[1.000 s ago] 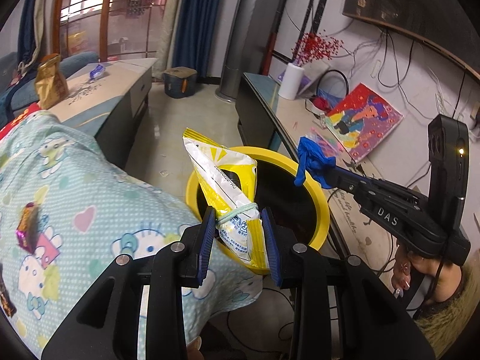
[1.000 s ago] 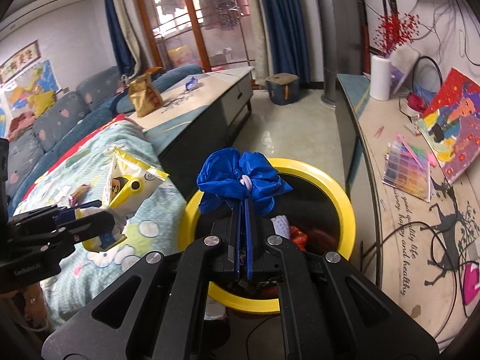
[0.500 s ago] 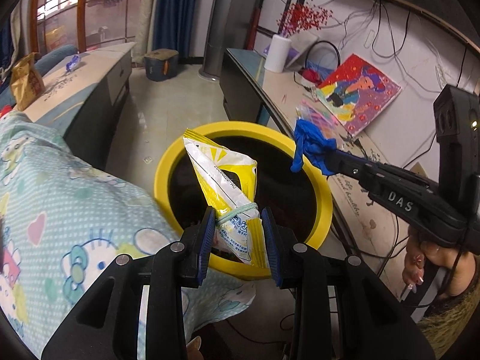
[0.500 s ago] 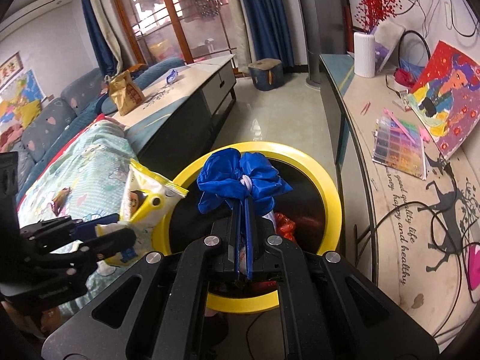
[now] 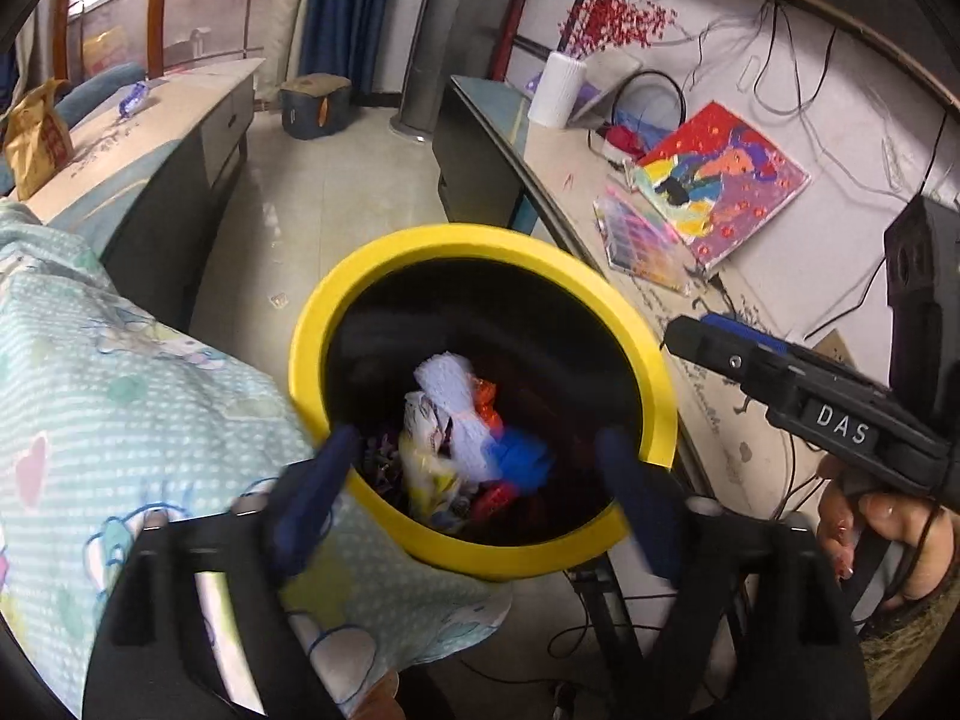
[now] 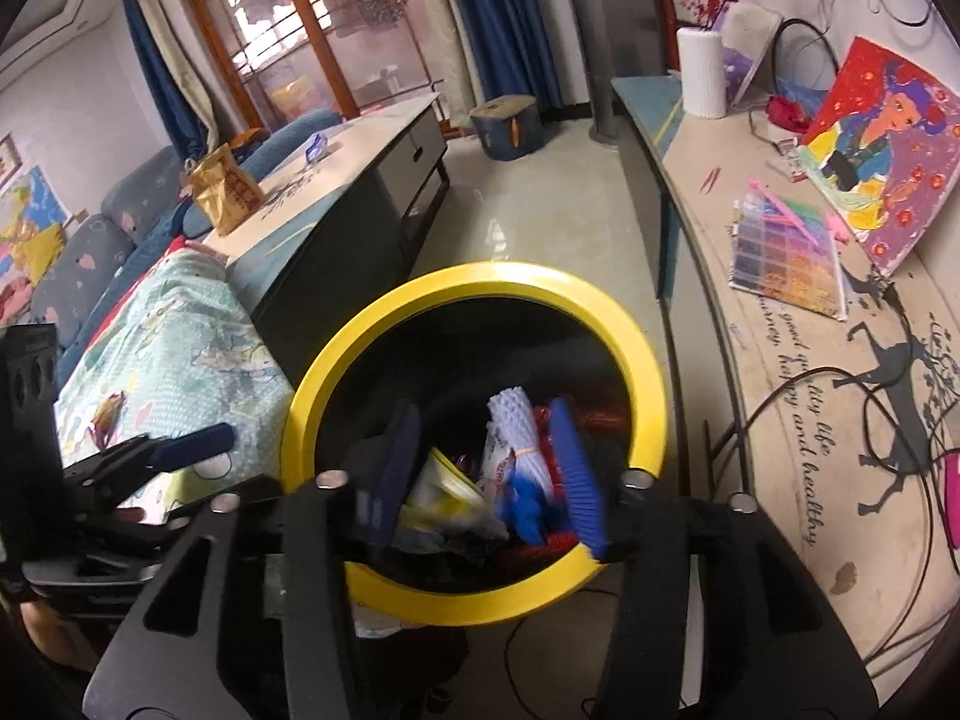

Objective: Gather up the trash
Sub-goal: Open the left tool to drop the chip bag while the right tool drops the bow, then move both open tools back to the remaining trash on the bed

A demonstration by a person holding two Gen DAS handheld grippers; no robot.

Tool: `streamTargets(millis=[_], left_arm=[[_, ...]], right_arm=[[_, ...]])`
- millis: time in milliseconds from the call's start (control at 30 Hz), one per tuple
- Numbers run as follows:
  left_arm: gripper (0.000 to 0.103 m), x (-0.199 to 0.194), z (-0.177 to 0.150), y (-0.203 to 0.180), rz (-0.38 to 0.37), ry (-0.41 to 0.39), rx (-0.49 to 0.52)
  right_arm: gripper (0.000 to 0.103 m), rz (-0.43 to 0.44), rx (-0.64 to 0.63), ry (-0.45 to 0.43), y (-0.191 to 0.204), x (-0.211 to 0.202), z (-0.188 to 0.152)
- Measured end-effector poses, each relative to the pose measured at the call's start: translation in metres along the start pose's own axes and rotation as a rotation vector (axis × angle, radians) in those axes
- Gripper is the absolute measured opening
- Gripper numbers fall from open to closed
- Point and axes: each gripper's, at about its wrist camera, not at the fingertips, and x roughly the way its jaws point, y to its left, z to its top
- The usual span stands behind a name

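A black bin with a yellow rim [image 5: 480,237] stands between the bed and the desk. At its bottom lie the yellow snack bag [image 5: 429,474], the blue wrapper [image 5: 522,462] and a white foam net [image 5: 456,414]. My left gripper [image 5: 477,495] hangs over the bin's near rim, its jaws opening wide and blurred, nothing between them. My right gripper [image 6: 483,477] hovers above the bin [image 6: 480,276] too, jaws opening, with the blue wrapper [image 6: 525,510] and yellow bag [image 6: 444,492] loose below. Each gripper shows in the other's view: the right [image 5: 699,333], the left [image 6: 186,456].
A cartoon-print blanket [image 5: 120,390] with a candy wrapper [image 6: 108,414] lies left of the bin. Behind it a low cabinet [image 5: 180,96] carries a brown snack bag [image 5: 36,144] and a blue wrapper [image 5: 132,99]. The desk on the right holds a painting [image 5: 720,180], a bead box [image 5: 642,240] and cables.
Both grippers have opened. The yellow snack bag left the left jaws and the blue wrapper left the right jaws; both now lie in the bin. Both hands came lower over it.
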Motion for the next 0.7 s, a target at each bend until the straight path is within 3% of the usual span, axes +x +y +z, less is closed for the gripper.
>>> streamTargets(millis=[33,300,700], left_arm=[[0.096,-0.007,0.0,0.001,0.005,-0.015,-0.002],[0.097,-0.069,-0.001,0.018,0.01,-0.126,-0.082],[0.097,-0.135,-0.011,0.052,0.113,-0.263,-0.22]], right_arm=[[0.054,-0.007,-0.002,-0.007,0.0,-0.003,0.0],[0.073,-0.029,-0.04,-0.079,0.006,-0.031,0.002],[0.078,0.016,-0.066,-0.165,0.024,-0.062,0.012]])
